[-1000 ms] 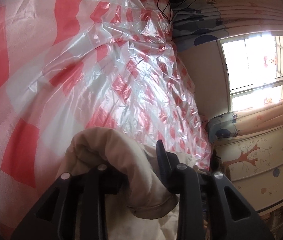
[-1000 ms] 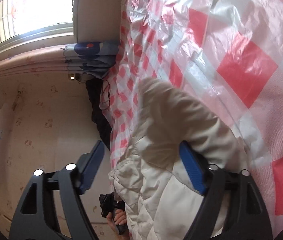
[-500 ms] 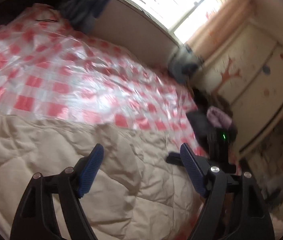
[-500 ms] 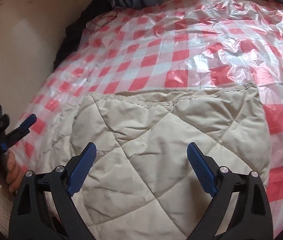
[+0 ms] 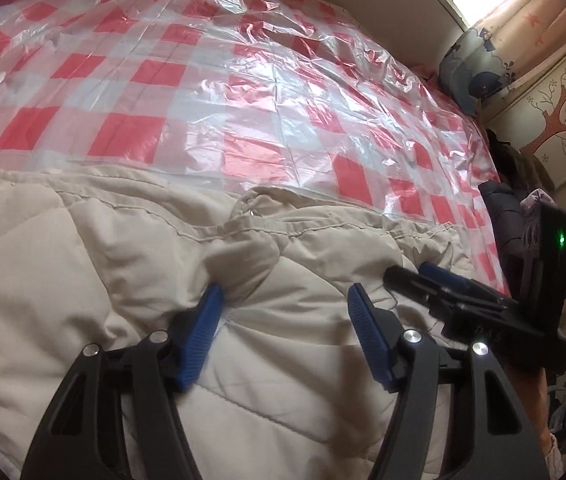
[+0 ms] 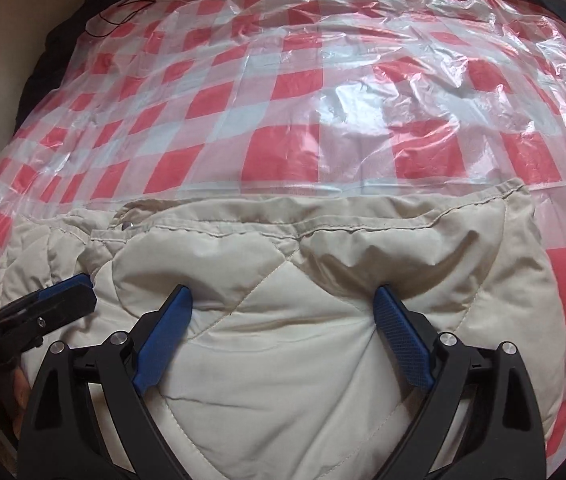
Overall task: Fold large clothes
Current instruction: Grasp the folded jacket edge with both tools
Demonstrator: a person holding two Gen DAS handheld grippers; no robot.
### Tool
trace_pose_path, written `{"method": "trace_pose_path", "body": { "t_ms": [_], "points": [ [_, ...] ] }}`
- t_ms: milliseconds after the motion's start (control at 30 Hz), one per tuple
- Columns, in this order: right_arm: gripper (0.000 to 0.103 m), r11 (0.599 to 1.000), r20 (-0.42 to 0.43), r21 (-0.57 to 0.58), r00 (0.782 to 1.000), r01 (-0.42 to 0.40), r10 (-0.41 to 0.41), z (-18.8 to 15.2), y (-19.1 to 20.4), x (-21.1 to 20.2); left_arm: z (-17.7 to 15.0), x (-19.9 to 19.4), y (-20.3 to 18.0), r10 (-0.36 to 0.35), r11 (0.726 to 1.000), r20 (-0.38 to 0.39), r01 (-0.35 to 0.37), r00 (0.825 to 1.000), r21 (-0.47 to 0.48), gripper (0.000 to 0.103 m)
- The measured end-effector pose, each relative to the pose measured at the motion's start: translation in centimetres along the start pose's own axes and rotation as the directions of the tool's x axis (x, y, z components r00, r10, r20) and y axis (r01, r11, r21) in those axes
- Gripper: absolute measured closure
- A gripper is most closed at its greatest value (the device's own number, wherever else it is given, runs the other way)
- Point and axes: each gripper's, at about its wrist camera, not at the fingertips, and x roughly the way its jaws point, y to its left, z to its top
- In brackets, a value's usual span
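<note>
Cream quilted coat (image 6: 283, 340) lying folded on the bed's checked plastic sheet (image 6: 323, 120). Left tool (image 5: 283, 308) just narrowed from wider, right tool (image 6: 283, 304) wide, both pressing in, gripping nothing. Best pinch both layers together, lift evenly.

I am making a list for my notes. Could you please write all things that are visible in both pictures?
quilted garment: one, beige, near edge of the bed, under both tongs.
plastic sheet: one, red-and-white check, covering the bed.
curtain: one, pink, by the window, top right.
tree-painted panel: one, cream, right of the bed.
dark clothes: one pile, beside the bed.
left tongs: one, black with blue pads, open, tips pressing the garment.
right tongs: one, same colours, open, tips pressing the garment.
</note>
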Motion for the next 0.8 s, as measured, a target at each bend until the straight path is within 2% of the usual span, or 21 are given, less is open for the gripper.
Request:
{"method": "trace_pose_path", "body": {
  "t_ms": [67, 133, 200, 233, 300, 400, 500, 567, 667, 733, 800],
  "points": [
    [0.015, 0.998, 0.106, -0.011, 0.993, -0.058, 0.059, -0.1, 0.5, -2.6, 0.2, -1.8, -0.3, 0.008, 1.000, 0.038, -0.008, 0.999, -0.002, 0.039],
    [0.015, 0.995, 0.138, -0.068, 0.987, -0.076, 0.085, 0.1, 2.0, -3.6, 0.5, -4.1, -0.3, 0.043, 0.999, 0.103, -0.044, 0.994, 0.005, 0.038],
    [0.015, 0.992, 0.085, -0.114, 0.995, -0.047, 0.057, 0.9, 3.3, -2.2, 0.9, -5.5, 0.3, 0.089, 0.996, 0.156, -0.089, 0.984, -0.002, 0.035],
    [0.015, 0.993, 0.047, -0.119, 0.999, -0.003, 0.009, 1.3, 3.6, -0.7, 0.9, -5.8, 0.9, 0.119, 0.993, 0.176, -0.119, 0.977, -0.009, 0.034],
    [0.012, 0.992, -0.047, -0.110, 0.997, 0.056, -0.062, 1.4, 3.2, 3.2, 0.8, -5.2, 2.4, 0.147, 0.989, 0.173, -0.144, 0.974, -0.030, 0.035],
    [0.008, 0.995, -0.035, -0.074, 0.997, 0.068, -0.071, 1.7, 2.8, 5.2, -0.2, -4.1, 3.7, 0.145, 0.989, 0.191, -0.139, 0.971, -0.045, 0.035],
    [0.008, 0.995, -0.053, -0.081, 0.996, 0.066, -0.070, 1.8, 2.6, 5.5, -1.2, -3.3, 2.8, 0.203, 0.978, 0.222, -0.210, 0.954, 0.010, 0.034],
    [0.008, 0.996, -0.065, -0.071, 0.996, 0.050, -0.054, 2.0, 2.2, 4.1, -1.5, -3.1, 2.5, 0.220, 0.972, 0.229, -0.232, 0.948, 0.028, 0.034],
    [0.008, 0.997, 0.037, -0.075, 0.999, 0.028, -0.025, 0.5, 2.0, -1.5, -1.6, -3.3, 2.8, 0.206, 0.976, 0.240, -0.217, 0.949, 0.021, 0.034],
    [0.008, 0.995, 0.115, -0.086, 0.992, 0.060, -0.050, -1.3, 1.4, -5.1, -1.6, -3.3, 2.8, 0.204, 0.976, 0.244, -0.216, 0.948, 0.022, 0.034],
    [0.008, 0.990, 0.148, -0.079, 0.983, 0.120, -0.107, -3.1, 0.0, -6.3, -1.7, -3.3, 2.8, 0.200, 0.977, 0.248, -0.213, 0.948, 0.025, 0.033]
  ]
}}
